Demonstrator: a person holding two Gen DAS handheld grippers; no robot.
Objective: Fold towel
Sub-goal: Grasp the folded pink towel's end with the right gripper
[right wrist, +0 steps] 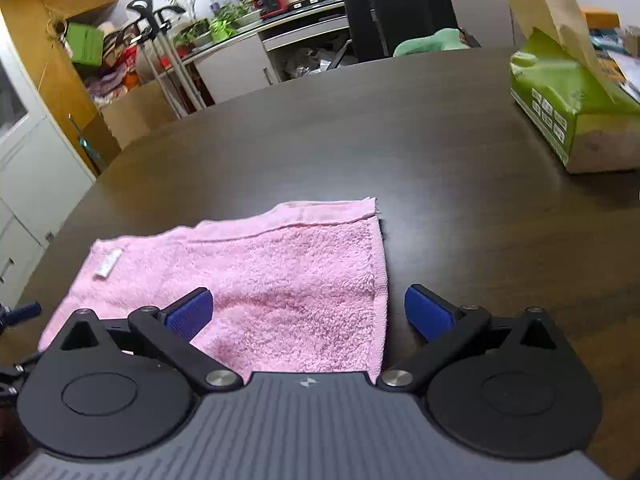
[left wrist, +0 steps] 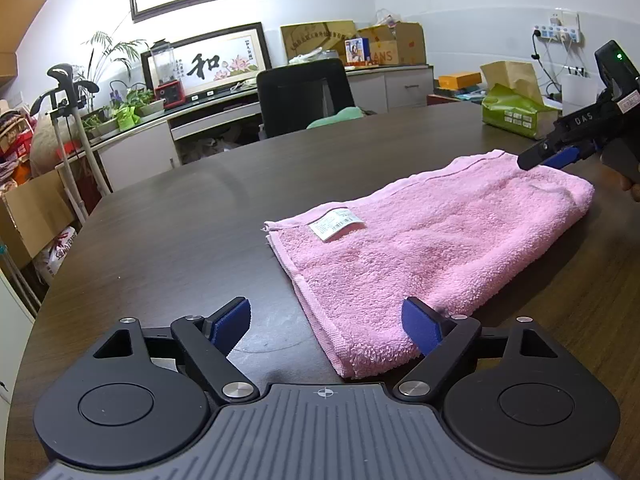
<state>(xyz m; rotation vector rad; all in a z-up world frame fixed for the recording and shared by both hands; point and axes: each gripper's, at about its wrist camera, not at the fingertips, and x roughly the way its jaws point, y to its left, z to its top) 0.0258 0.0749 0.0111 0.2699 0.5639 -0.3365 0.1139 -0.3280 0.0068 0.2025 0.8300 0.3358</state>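
Both my grippers are spread wide right now, nothing pinched in either. Left gripper (left wrist: 326,326) points forward and down, blue pads apart at about 9 and 3 o'clock. Right gripper (right wrist: 310,314) is angled down too, jaws fully apart; from the left wrist camera it shows out at 2 o'clock.

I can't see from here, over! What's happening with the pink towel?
Left gripper open, right gripper open, nothing held. Pink towel folded flat on dark table. Green tissue pack off to the side, not blocking.
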